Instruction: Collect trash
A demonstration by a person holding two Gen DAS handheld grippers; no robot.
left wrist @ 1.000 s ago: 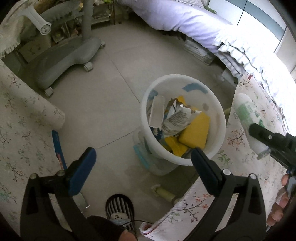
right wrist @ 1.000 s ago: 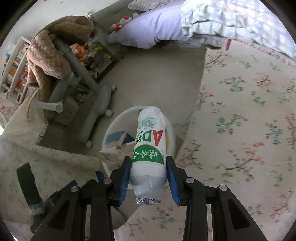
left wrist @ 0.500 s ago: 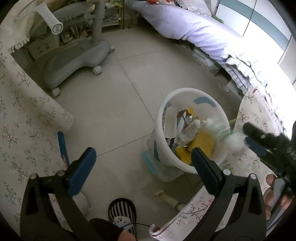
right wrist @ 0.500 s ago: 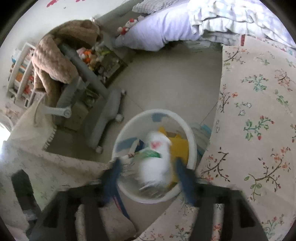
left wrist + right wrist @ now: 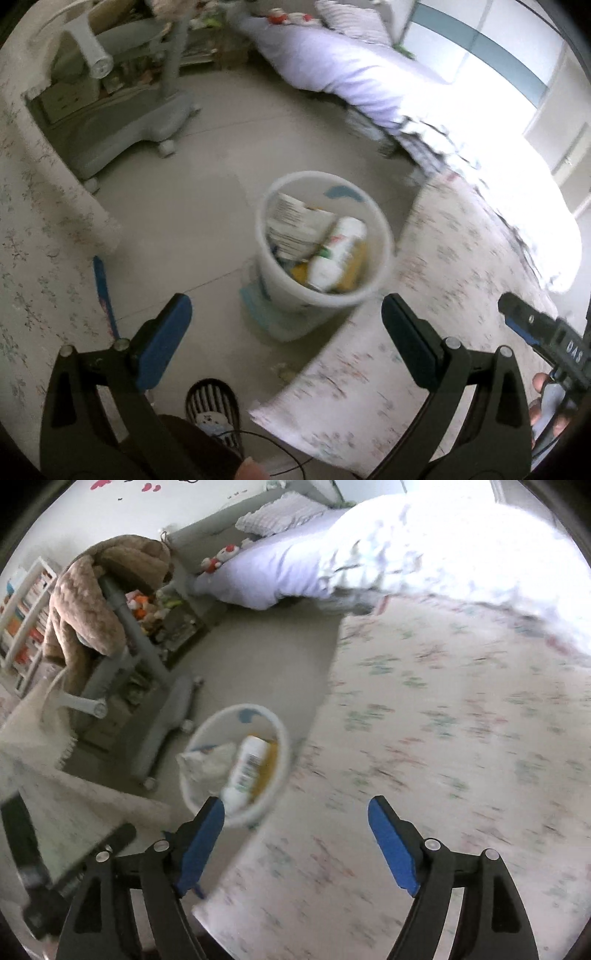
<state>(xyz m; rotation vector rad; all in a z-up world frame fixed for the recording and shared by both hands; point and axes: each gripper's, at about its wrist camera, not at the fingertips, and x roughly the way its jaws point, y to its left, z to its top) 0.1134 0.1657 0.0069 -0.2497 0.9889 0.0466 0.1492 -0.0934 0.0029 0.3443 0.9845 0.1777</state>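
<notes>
A white plastic drink bottle with a green and red label (image 5: pixel 334 254) lies on its side inside the round white plastic waste bin (image 5: pixel 384 236), slanted across the heap of rubbish there. From my right wrist view the bottle (image 5: pixel 246 766) shows a barcode panel on its pale body, with one rounded end low near the bin's (image 5: pixel 284 738) close rim and the other pointing up toward the far wall. It rests against a crumpled printed paper wrapper (image 5: pixel 291 225) and over flat yellow packaging (image 5: pixel 356 266). My right gripper (image 5: pixel 295 834) hangs above the flowered cream floor mat (image 5: pixel 443 738) beside the bin, its blue-padded jaws opening with nothing between them. My left gripper (image 5: pixel 286 339) stands spread wide and empty too, aimed down at the bin from the near side. The bin stands on pale grey floor tile (image 5: pixel 184 206) at the mat's edge. A grey wheeled chair base (image 5: pixel 122 136) sits farther back, and a bed with lilac bedding (image 5: pixel 351 70) runs along the far side.
</notes>
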